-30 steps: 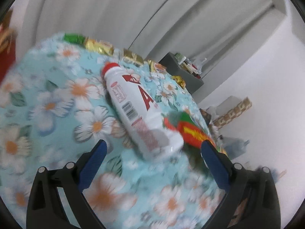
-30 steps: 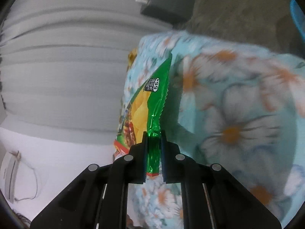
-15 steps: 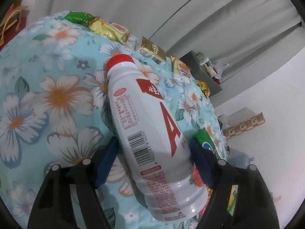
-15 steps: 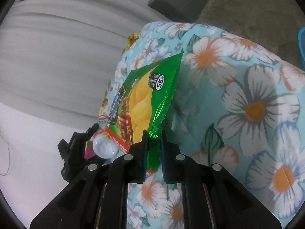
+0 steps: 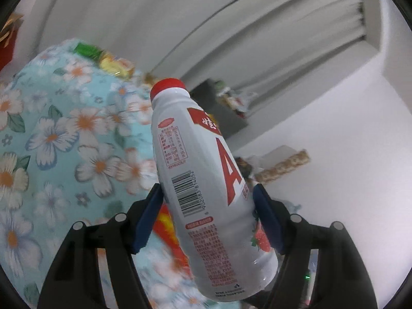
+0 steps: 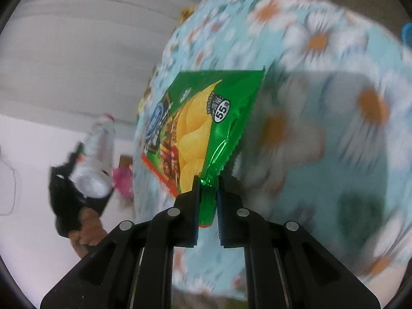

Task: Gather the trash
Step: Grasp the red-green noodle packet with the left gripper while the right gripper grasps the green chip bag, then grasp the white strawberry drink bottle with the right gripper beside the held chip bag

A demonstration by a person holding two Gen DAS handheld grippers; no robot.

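My left gripper (image 5: pixel 207 195) is shut on a white plastic bottle (image 5: pixel 195 170) with a red cap and red lettering. It holds the bottle tilted, lifted above the floral tablecloth (image 5: pixel 64 141). My right gripper (image 6: pixel 207 182) is shut on the corner of a green chip bag (image 6: pixel 203 123), which hangs clear of the tablecloth (image 6: pixel 322 103). The right wrist view also shows the left gripper (image 6: pixel 74 180) with the bottle (image 6: pixel 96 154) at the far left.
Several snack wrappers (image 5: pixel 110 59) lie along the far edge of the table. A dark cabinet (image 5: pixel 221 108) with clutter stands by the grey curtain. A box (image 5: pixel 283 164) sits on the floor by the white wall. A blue rim (image 6: pixel 406 33) shows at the right.
My left gripper closed on the lying bottle and lifted it off the table. My right gripper kept its hold on the chip bag and raised it, turning its printed face into view.
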